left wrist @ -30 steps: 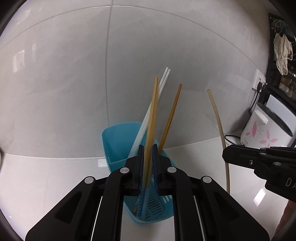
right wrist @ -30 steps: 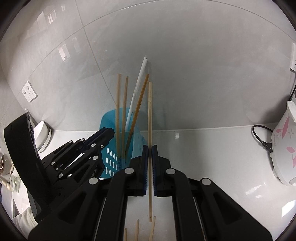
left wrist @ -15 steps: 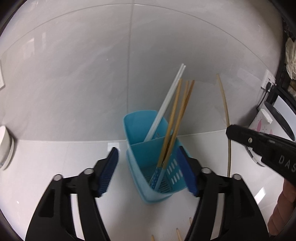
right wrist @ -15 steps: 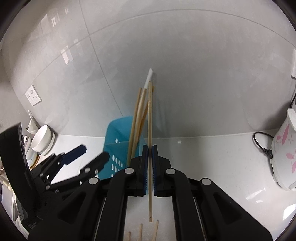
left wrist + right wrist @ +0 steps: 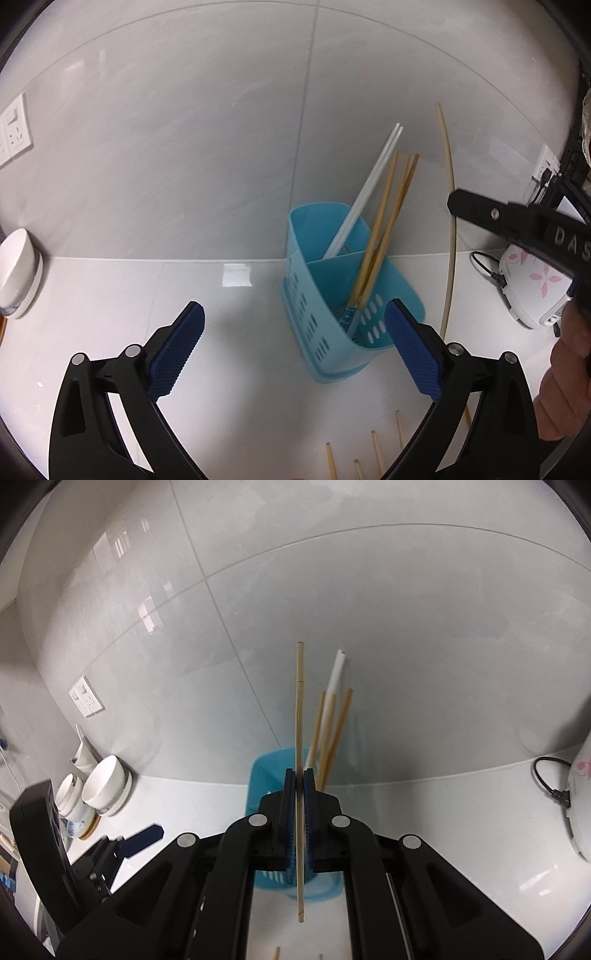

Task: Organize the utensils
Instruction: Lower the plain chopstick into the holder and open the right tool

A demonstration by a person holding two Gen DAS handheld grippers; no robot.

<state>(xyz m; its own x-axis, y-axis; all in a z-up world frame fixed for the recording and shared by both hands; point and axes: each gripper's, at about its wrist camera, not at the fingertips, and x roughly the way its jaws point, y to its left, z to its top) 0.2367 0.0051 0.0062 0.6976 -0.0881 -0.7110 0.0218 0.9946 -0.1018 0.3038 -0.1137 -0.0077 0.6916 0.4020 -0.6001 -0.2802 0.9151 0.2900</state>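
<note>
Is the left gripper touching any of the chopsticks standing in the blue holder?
Apart. The left wrist view shows the left gripper with jaws wide, having just opened; the wooden chopsticks lean in the blue holder, clear of both pads.

Glossy grey wall tiles [image 5: 184, 147], white countertop [image 5: 110, 295] (reflective), wall socket [image 5: 13, 133].

The left gripper [image 5: 293, 345] was held tilted downward, its jaws just spread wide with nothing pressed between them. The right gripper [image 5: 299, 818] was kept clamped on a chopstick [image 5: 300, 738], gripped by a hand [image 5: 563, 384].
</note>
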